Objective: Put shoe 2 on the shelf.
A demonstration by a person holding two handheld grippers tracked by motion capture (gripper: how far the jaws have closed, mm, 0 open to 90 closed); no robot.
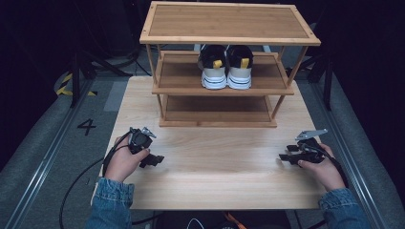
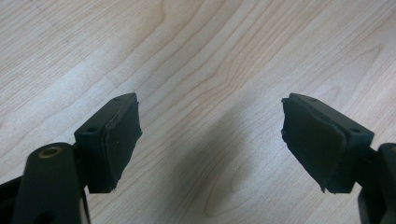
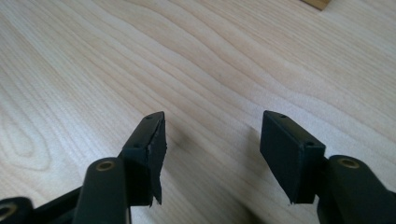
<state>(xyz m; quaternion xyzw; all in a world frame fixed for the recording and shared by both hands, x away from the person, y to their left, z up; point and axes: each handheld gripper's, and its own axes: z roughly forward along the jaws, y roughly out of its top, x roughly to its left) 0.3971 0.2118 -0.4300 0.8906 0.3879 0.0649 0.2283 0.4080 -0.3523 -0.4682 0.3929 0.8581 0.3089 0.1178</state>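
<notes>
Stock count, taken from the rack

You have one three-shelf wooden rack [image 1: 229, 38], two sneakers [image 1: 225, 67] side by side on its middle shelf, and two grippers, left [image 1: 152, 160] and right [image 1: 285, 157], before it on one table [image 1: 215, 171].

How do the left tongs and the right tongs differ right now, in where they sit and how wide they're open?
The left tongs lie near the table's left edge; the right tongs lie near its right edge. The left tongs point right, the right tongs point left, toward each other. In their own gripper views, the left jaws stand wider apart than the right jaws. Shared: both are open, hold nothing, sit low over bare wood, well short of the shoes on the rack.
</notes>
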